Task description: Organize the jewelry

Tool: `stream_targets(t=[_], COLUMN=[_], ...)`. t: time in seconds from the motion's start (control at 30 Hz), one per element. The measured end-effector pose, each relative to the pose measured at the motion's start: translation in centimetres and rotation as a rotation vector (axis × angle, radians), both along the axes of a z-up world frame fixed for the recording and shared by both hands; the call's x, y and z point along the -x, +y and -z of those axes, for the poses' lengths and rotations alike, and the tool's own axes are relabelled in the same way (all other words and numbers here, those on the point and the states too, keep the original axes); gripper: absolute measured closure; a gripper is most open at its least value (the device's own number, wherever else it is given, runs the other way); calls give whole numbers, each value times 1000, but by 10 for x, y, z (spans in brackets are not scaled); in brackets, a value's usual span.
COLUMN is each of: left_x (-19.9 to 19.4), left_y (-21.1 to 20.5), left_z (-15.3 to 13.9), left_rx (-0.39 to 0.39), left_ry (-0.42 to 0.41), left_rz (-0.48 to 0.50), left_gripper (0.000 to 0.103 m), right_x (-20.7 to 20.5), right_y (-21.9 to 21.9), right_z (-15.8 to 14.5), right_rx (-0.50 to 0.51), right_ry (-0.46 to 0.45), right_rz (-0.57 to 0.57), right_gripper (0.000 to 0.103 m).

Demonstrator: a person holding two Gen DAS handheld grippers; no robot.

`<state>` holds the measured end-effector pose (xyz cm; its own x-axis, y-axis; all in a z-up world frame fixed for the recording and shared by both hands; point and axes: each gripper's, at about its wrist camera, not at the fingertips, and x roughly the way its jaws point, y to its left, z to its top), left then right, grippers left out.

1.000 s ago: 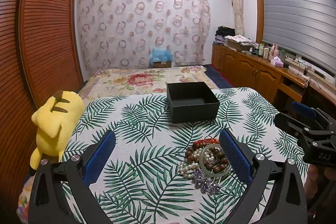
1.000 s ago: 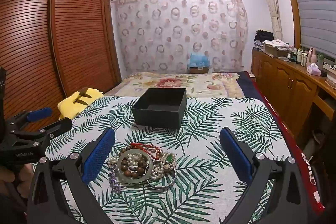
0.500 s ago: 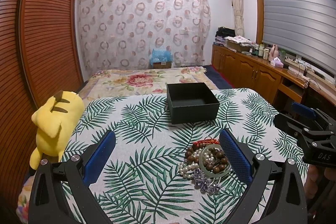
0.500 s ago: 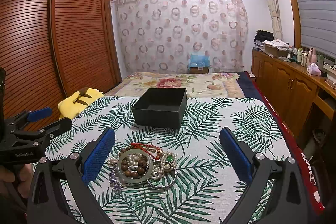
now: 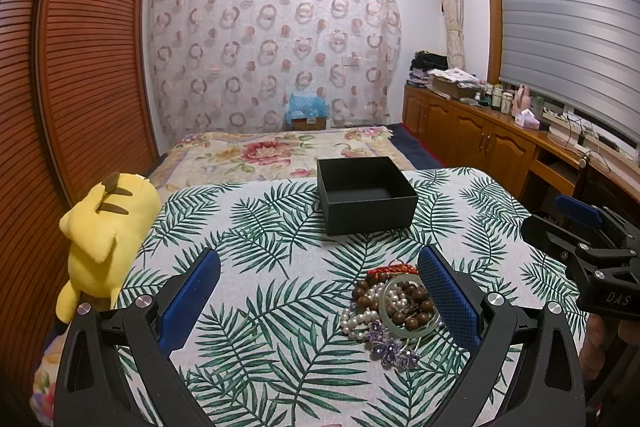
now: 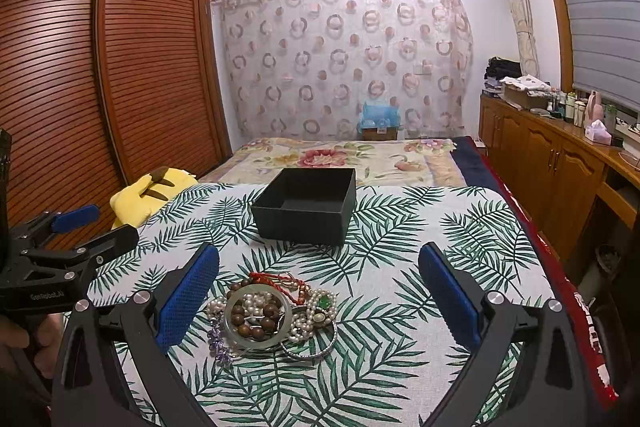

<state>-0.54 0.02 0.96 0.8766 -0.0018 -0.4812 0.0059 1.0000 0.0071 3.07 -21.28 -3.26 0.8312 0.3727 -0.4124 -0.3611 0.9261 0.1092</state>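
- Almost nothing has moved since the earlier frames: both grippers stay at the same place above the table, and the jewelry pile is not touched.
- The left gripper (image 5: 320, 287) is wide open and holds nothing; its right finger (image 5: 448, 301) is just beside the pile.
- The right gripper (image 6: 318, 291) is also wide open and empty — its left finger (image 6: 188, 297) is close to the pile.
- The jewelry pile (image 6: 272, 315) lies on the palm-leaf tablecloth (image 6: 400, 267), near the front edge: a pale green bangle (image 6: 257, 315), brown wooden beads, pearls, a red cord, a purple piece and a silver bangle, all tangled together.
- The black box (image 6: 306, 205) stands open and empty behind the pile, a little apart from it.
- A yellow plush toy (image 5: 106, 239) hangs at the left edge of the table.
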Motion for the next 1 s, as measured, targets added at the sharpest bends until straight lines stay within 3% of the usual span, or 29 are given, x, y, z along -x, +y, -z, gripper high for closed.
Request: stream_targets(t=[1.0], left_x=[2], left_y=[1], left_z=[1], left_rx=[3], left_ry=[-4], left_rz=[-2], left_gripper=[8], right_x=[2], right_y=[2], right_z=[-5], right_rx=[-1], right_ry=[-6], right_rz=[0], right_gripper=[3])
